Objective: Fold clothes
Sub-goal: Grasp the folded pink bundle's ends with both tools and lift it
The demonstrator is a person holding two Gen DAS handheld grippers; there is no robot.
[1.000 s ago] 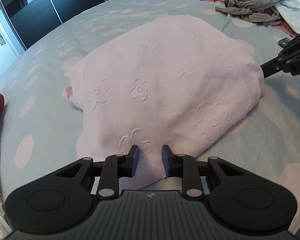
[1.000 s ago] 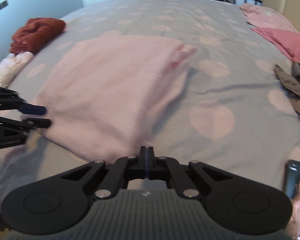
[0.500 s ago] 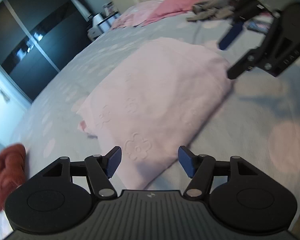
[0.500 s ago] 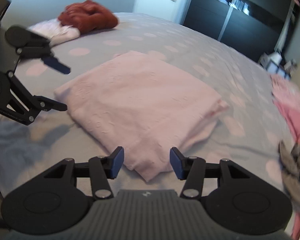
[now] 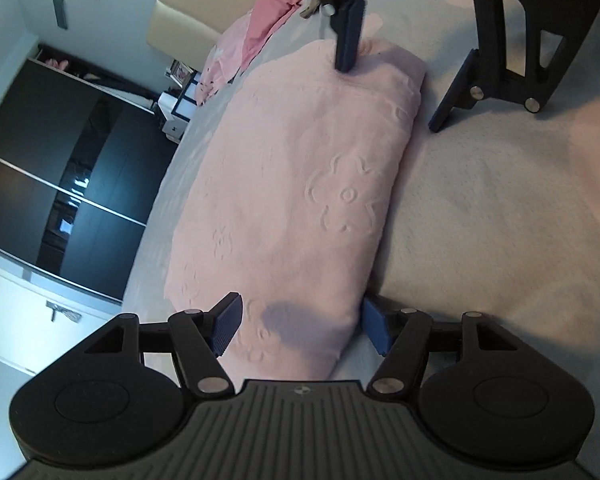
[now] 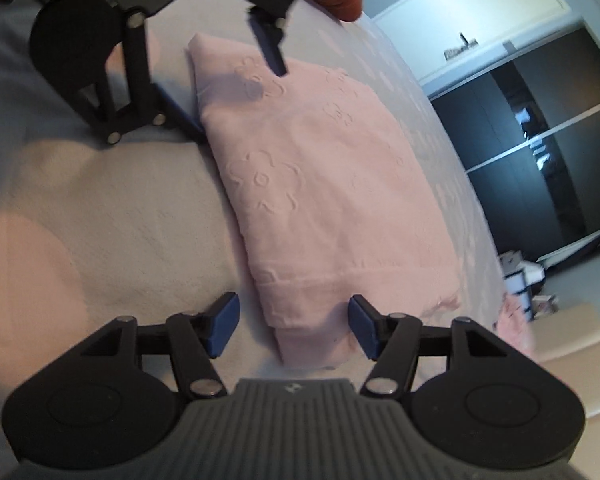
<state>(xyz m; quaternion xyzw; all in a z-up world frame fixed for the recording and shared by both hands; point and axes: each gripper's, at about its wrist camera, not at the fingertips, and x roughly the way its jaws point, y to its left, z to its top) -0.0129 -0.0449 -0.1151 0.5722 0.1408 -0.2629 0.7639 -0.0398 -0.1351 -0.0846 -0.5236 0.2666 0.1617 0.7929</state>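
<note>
Pink folded garment [image 5: 300, 184] between both parted claws, left claw [image 5: 302, 330] and opening right claw [image 6: 292, 330].

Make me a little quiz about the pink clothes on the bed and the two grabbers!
1. True or false: the folded pink garment lies on a spotted grey bedspread.
2. The left gripper is A) clamped shut on nothing, B) open around the garment's end, C) out of sight.
3. What pattern is pressed into the pink fabric?

Key: 1 true. 2 B. 3 flowers. The right gripper straddles the opposite end, with its jaws opening.
</note>
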